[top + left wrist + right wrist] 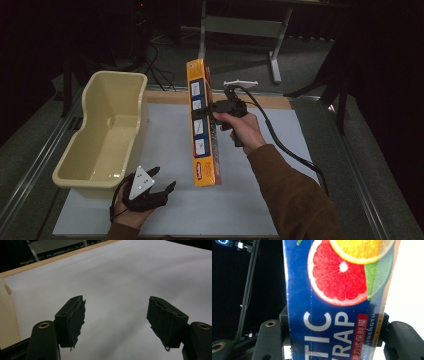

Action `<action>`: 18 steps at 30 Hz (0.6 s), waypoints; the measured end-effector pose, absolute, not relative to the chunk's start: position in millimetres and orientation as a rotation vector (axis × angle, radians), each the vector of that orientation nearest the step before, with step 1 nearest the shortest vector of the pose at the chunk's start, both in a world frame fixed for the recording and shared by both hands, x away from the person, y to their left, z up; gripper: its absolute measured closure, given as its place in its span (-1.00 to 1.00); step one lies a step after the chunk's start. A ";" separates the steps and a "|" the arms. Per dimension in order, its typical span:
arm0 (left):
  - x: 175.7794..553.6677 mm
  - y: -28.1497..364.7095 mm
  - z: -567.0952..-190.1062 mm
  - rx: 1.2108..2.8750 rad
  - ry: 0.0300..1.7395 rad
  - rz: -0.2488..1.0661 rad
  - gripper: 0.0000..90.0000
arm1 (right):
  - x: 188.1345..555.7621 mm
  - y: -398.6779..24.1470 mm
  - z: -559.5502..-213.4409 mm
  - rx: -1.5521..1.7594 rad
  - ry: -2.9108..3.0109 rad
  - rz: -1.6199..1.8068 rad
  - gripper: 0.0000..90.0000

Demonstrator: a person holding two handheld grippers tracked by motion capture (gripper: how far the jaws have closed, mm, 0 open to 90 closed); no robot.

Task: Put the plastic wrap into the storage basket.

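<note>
- The white surface (165, 210) lies bare in its middle, which gives room to swing a long thing about; its far edge is a strip of bare wood
- The cream tub (107, 131) sits on the left side of the surface with its open mouth up and nothing inside that I can see, so by my reading it is the likely place for the box to go (a guess from how close the box is carried to it)
- The plastic wrap box (202, 122), long and orange-sided, is lifted clear of the surface just right of the tub, standing nearly on end with its top leaning slightly away; gripped near its middle, it balances and neither end drags
- The right claw (207, 107) pinches the box across its narrow width, one jaw on each side, and in the right gripper view the blue citrus-printed face (337, 302) fills the gap between the jaws; a hold across the thin dimension suits a jaw that cannot span the box's length
- The left claw (162, 189) rests low at the near edge, just in front of the tub's near corner, jaws spread with nothing between them and only bare surface ahead (it looks parked, out of the way of the box)
</note>
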State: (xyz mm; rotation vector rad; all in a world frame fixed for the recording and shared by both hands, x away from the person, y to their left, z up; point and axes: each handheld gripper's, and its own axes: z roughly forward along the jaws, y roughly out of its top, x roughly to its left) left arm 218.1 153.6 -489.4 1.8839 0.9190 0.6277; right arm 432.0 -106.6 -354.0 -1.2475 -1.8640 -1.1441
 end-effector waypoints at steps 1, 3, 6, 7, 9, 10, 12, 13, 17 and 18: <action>218.1 153.4 -489.6 1.883 0.919 0.627 -0.32 | 433.1 -104.3 -352.3 -1.245 -1.866 -1.146 -0.10; 218.3 153.4 -489.7 1.883 0.919 0.625 -0.33 | 434.6 -100.8 -349.6 -1.246 -1.865 -1.153 -0.09; 218.9 152.8 -489.5 1.881 0.915 0.624 -0.32 | 437.1 -97.3 -347.2 -1.247 -1.847 -1.165 -0.09; 219.0 152.7 -489.4 1.882 0.914 0.624 -0.32 | 438.5 -96.0 -346.1 -1.247 -1.831 -1.174 -0.09; 219.0 151.9 -489.6 1.884 0.912 0.625 -0.33 | 439.9 -95.1 -344.8 -1.249 -1.824 -1.181 -0.09; 218.8 151.7 -489.6 1.887 0.911 0.625 -0.32 | 440.4 -95.0 -344.2 -1.251 -1.824 -1.184 -0.09; 218.6 151.4 -489.5 1.887 0.907 0.623 -0.32 | 441.5 -95.3 -343.0 -1.261 -1.810 -1.192 -0.09; 218.5 151.2 -489.6 1.886 0.908 0.625 -0.32 | 442.2 -96.0 -342.3 -1.265 -1.799 -1.195 -0.09; 218.8 150.7 -489.6 1.883 0.910 0.624 -0.32 | 444.0 -98.1 -340.8 -1.275 -1.797 -1.205 -0.09; 219.1 150.7 -489.6 1.883 0.909 0.624 -0.32 | 444.2 -98.5 -340.4 -1.278 -1.796 -1.205 -0.09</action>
